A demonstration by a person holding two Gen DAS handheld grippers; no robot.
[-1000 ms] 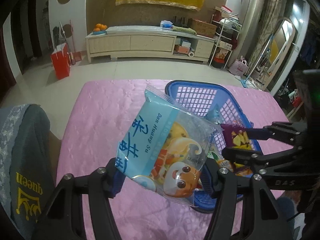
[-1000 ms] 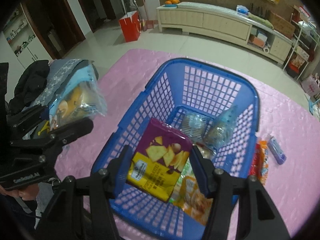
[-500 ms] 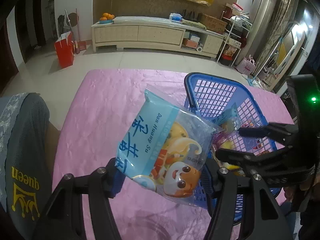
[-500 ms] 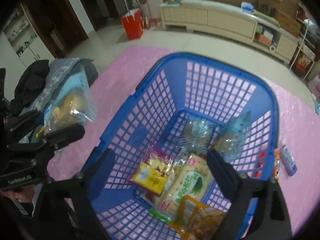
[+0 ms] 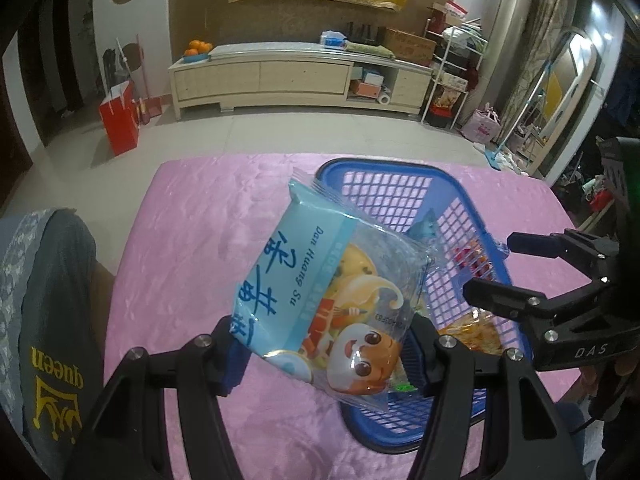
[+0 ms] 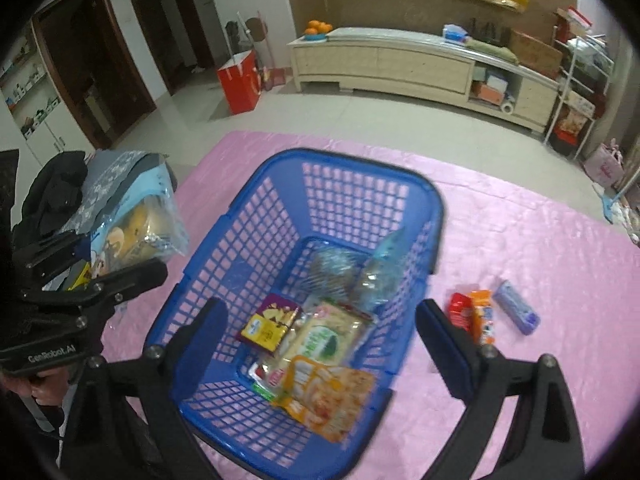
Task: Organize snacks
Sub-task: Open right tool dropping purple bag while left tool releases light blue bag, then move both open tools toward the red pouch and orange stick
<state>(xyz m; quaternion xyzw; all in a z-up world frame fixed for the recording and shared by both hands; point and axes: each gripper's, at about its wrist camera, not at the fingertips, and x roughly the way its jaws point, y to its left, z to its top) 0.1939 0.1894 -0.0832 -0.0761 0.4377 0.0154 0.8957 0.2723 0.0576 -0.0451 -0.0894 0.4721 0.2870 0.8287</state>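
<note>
The left gripper (image 5: 326,354) clamps a blue packet (image 5: 320,292) by its lower end, held over the pink tabletop (image 5: 192,240) at the basket's (image 6: 256,216) nine o'clock. The right gripper (image 6: 320,332) gapes wide and empty above the basket, where a purple packet (image 6: 270,322) lies among other snacks. At three o'clock, small bars (image 6: 476,314) lie on the tabletop.

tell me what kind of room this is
Most likely a lived-in home living room. A long low TV-style cabinet stands against the back wall with a bowl of oranges on top, and a cluttered wire shelf rack stands beside it. In front, a blue basket sits on a pink-covered table.
</note>
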